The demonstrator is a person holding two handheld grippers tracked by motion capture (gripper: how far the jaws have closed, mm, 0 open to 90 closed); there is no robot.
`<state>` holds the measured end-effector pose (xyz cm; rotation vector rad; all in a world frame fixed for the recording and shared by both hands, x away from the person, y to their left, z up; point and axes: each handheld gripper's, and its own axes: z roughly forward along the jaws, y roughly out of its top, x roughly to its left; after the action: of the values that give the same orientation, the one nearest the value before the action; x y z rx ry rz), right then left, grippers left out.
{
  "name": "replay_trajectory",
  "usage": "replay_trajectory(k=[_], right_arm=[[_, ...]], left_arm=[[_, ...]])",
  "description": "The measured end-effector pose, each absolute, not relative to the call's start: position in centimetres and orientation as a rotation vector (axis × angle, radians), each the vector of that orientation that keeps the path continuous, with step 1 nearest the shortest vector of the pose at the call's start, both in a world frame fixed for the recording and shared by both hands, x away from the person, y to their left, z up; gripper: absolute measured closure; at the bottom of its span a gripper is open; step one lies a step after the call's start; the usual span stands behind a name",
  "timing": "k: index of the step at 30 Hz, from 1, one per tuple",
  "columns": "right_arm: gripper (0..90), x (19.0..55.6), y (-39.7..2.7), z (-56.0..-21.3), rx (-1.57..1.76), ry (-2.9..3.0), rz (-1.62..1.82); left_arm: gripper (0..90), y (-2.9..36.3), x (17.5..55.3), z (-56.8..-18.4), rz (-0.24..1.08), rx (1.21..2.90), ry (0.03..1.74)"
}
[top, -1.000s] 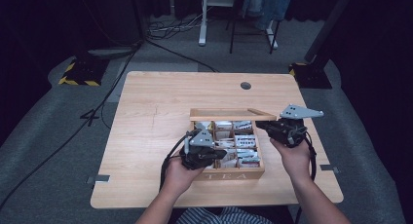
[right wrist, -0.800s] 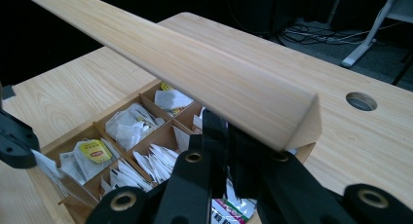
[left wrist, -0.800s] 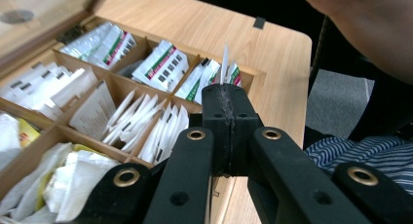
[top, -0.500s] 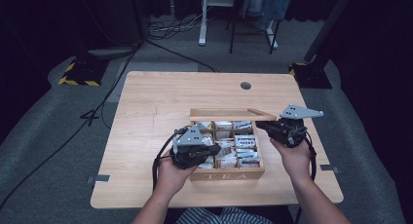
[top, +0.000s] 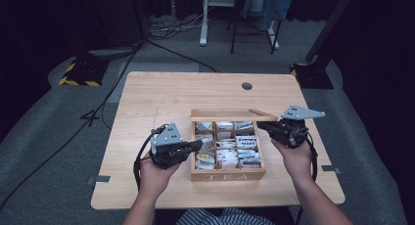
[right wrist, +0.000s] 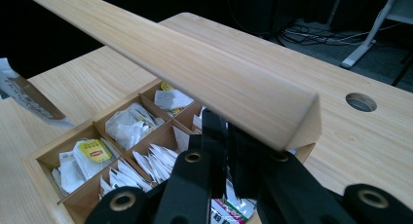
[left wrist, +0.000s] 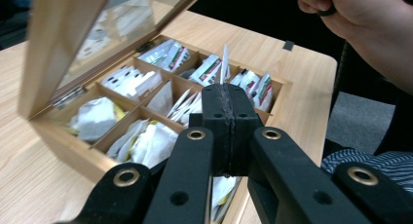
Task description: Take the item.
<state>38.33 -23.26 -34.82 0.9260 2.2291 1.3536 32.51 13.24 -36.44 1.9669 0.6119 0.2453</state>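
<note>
High view: the wooden tea box (top: 228, 173) sits near the front edge of the desk (top: 161, 95), slightly right of centre, with its lid (top: 234, 115) raised along the rear side. The left gripper (top: 195, 146) is at the box's left wall, jaws clenched together with a thin white tea bag (left wrist: 224, 63) pinched upright between the pads, as the left gripper view shows. The right gripper (top: 260, 126) is at the rear right corner of the box, just under the lid's edge; its jaws are pressed shut, and whether they clamp anything cannot be told. Right gripper view: the lid's wooden rail (right wrist: 204, 73) crosses diagonally above the jaws and blocks part of the compartments. Left gripper view: the glazed lid panel (left wrist: 97, 34) stands tilted at left. A round cable hole (top: 246, 86) lies near the desk's far edge, well apart from the box.
</note>
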Motion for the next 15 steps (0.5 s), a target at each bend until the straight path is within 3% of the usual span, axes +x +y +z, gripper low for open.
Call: replay_trajectory(k=[15], right_arm=[[86.0,38.3,-23.3,-34.8,0.922,2.237,1.351]], left_arm=[[89.2,16.5,32.6,-36.2,0.280,1.952,0.683]])
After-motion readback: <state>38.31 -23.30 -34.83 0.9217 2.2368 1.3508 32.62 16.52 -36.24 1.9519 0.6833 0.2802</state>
